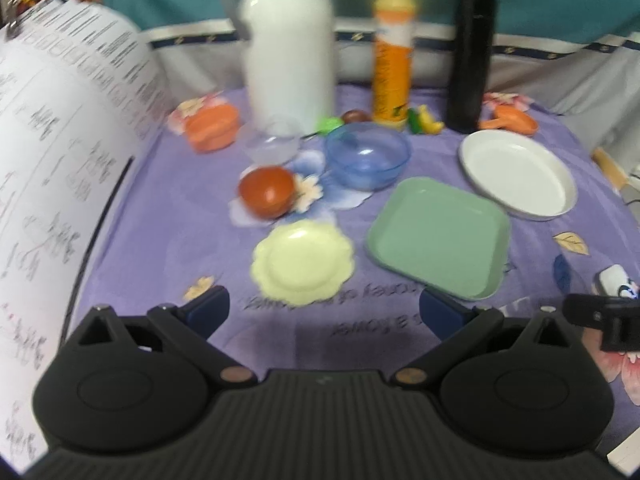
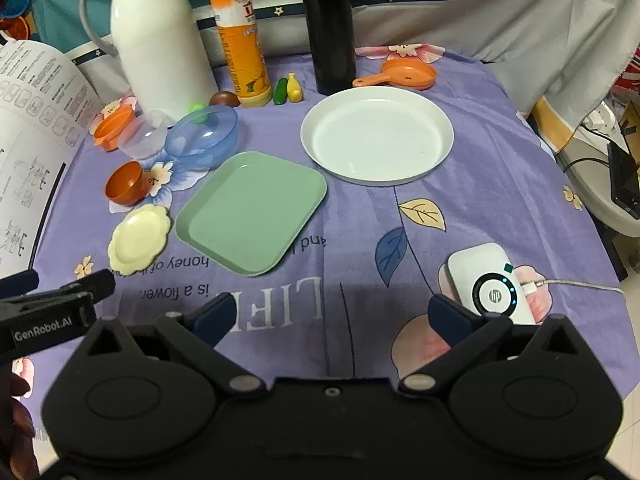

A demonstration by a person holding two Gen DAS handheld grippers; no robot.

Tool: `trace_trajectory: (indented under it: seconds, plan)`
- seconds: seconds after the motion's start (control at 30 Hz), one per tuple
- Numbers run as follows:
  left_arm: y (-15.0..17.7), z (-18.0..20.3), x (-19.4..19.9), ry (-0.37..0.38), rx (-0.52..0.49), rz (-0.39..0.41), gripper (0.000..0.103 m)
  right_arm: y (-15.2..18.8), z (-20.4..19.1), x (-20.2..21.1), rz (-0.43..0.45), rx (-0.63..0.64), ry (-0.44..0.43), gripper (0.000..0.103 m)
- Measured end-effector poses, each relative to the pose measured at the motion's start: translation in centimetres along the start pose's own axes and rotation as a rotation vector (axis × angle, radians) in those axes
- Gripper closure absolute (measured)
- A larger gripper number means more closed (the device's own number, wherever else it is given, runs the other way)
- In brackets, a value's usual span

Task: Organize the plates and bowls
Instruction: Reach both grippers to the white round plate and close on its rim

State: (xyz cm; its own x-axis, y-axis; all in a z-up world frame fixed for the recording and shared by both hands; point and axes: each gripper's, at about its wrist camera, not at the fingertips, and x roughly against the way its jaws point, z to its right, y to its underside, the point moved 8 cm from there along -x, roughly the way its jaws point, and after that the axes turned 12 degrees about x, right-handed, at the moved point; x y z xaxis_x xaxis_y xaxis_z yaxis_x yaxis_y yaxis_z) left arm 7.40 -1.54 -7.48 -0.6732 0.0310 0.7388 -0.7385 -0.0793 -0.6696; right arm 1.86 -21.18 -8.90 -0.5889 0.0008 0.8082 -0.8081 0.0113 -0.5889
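Both tools hover above the near edge of the desk, which is covered by a purple flowered cloth (image 2: pixel 500 184). The left tool (image 1: pixel 324 312) has its fingers spread wide with nothing between them; the right tool (image 2: pixel 330 314) is likewise spread wide and holds nothing. In the right wrist view, the left tool appears at the left edge, just beside the near rim of the yellow plate.

Positions of the dishes:

- The white round plate (image 2: pixel 378 140) lies toward the far right of the cloth, just in front of the black flask (image 2: pixel 326 24).
- The green square plate (image 2: pixel 252 212) lies in the middle, near the white round plate but apart from it.
- The yellow scalloped plate (image 2: pixel 138 238) lies just left of the green square plate.
- The red-brown bowl (image 2: pixel 126 182) stands tilted, behind the yellow scalloped plate.
- The blue transparent bowl (image 2: pixel 204 136) stands behind the green square plate, with the clear bowl (image 2: pixel 144 136) touching or nearly touching its left side.
- The orange bowl (image 2: pixel 114 124) stands left of the clear bowl.

Along the far edge stand a white thermos jug (image 2: pixel 158 40) and an orange detergent bottle (image 2: pixel 242 44). An orange toy pan (image 2: pixel 406 74) lies right of the black flask. A white HP device (image 2: pixel 490 286) with a cable lies near the right tool. A printed sheet (image 2: pixel 32 140) curls up at the left.
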Motion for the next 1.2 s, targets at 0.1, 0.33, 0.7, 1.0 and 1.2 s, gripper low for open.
trace_trajectory:
  seconds: [0.1,0.33,0.7,1.0,1.2]
  plan:
    - [-0.3,1.2,-0.3,0.036,-0.027,0.015,0.000,-0.6,0.7,-0.7,0.014,0.000,-0.003,0.000]
    - [-1.6,5.1,-2.8,0.071,-0.100,-0.029,0.000,-2.8,3.5,-2.8,0.099,0.031,-0.030,0.000]
    - [-5.8,12.0,-7.7,0.107,-0.171,-0.012,0.000,-7.6,13.7,-9.7,0.079,-0.147,0.008,0.000]
    - [-8.4,17.8,-13.0,0.151,-0.208,-0.035,0.005,-9.4,18.5,-15.7,0.059,-0.205,0.017,0.042]
    - [-8.3,20.2,-17.1,0.139,-0.236,-0.107,0.045,-9.2,17.8,-17.4,0.075,-0.153,-0.001,0.065]
